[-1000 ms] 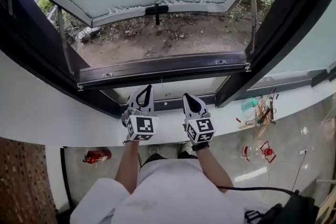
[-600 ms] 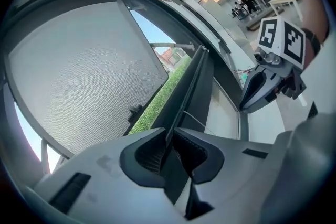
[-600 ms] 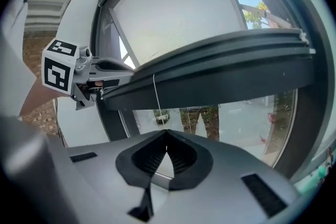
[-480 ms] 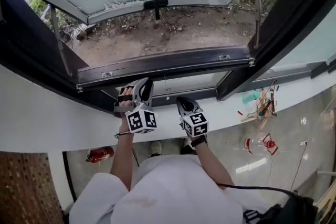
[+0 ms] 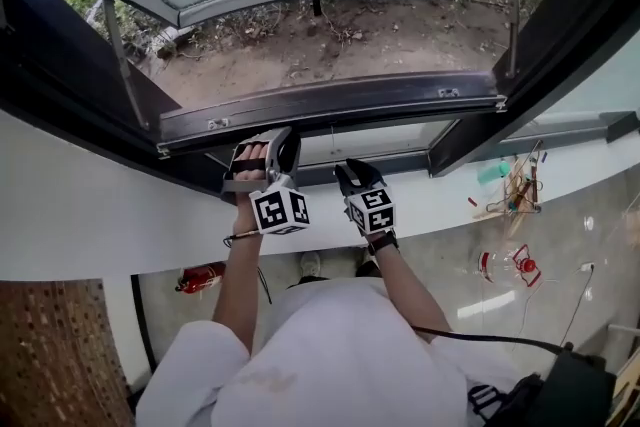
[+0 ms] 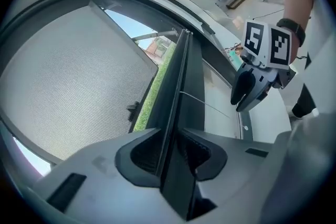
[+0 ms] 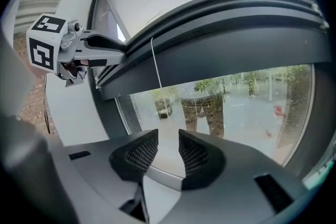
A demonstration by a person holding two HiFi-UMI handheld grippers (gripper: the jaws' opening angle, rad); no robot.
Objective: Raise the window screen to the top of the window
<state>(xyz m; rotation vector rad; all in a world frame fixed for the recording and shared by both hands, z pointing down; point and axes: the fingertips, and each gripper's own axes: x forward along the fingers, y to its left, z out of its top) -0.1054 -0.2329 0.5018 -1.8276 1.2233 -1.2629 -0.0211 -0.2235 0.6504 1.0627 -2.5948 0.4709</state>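
Jaws of the left gripper (image 5: pixel 265 155) were squeezed shut on the window screen's dark bar (image 5: pixel 330 105). In the head view that bar lay right across the window, with the open part above it and a glass pane (image 5: pixel 360 147) below it. The right gripper (image 5: pixel 353 177) was just beside the left one, under the bar. Its jaws had just been opening and nothing was between them. A thin white string (image 7: pixel 156 65) hung from the bar.
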